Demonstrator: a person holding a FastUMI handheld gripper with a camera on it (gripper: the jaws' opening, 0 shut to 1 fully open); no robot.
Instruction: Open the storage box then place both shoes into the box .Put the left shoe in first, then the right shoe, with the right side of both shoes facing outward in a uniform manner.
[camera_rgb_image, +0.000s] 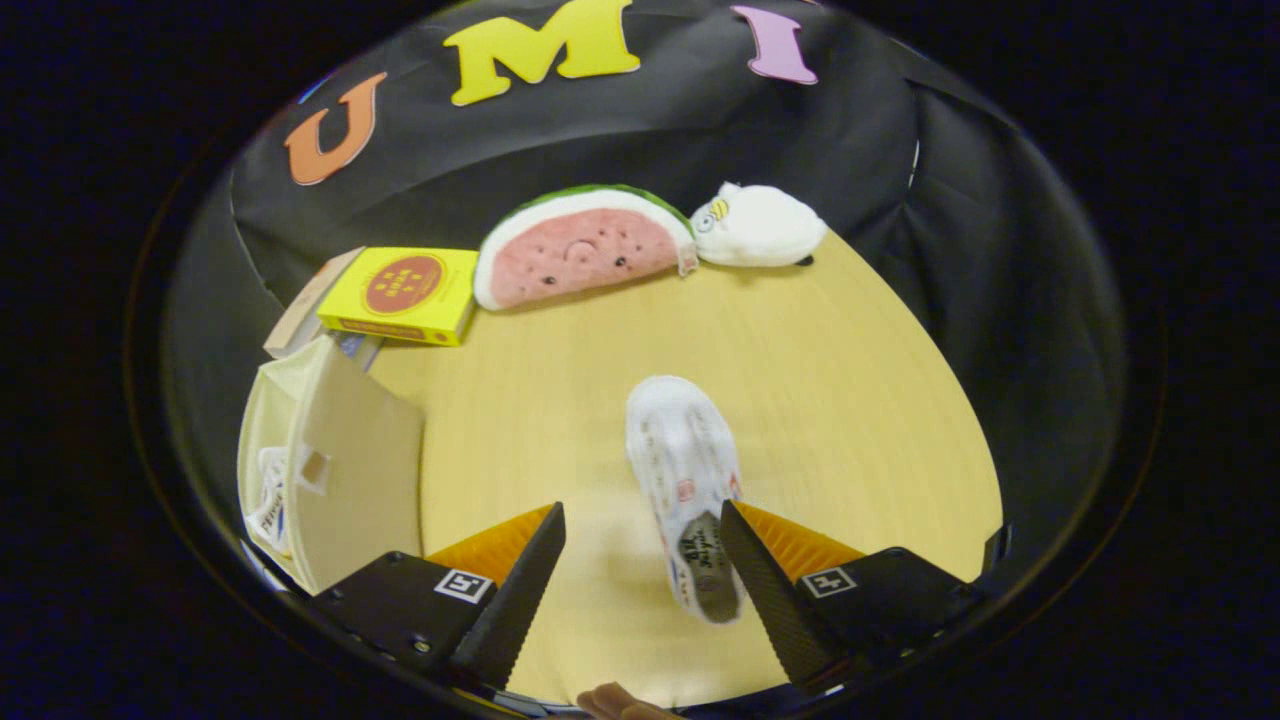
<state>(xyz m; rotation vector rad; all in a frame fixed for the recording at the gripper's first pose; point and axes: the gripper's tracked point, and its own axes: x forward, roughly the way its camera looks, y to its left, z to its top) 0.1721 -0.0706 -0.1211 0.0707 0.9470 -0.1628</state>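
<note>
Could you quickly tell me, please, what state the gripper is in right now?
Gripper: open, holding nothing; its fingers straddle the heel end of the white patterned shoe on the light wooden table, not pressing it.

Gripper (642, 560) spread wide above the tabletop (850, 400), fingers apart. Between the fingers, close against the right one, a shoe (685, 470), heel end nearest, toe pointing away beyond them. Left of the left finger, the storage box (340, 470), standing open, with a second shoe (268, 500) inside. Behind the box, a book (405, 293). At the far tabletop edge, watermelon plush (580, 250), with a small plush toy (760, 228) just right of it.
</note>
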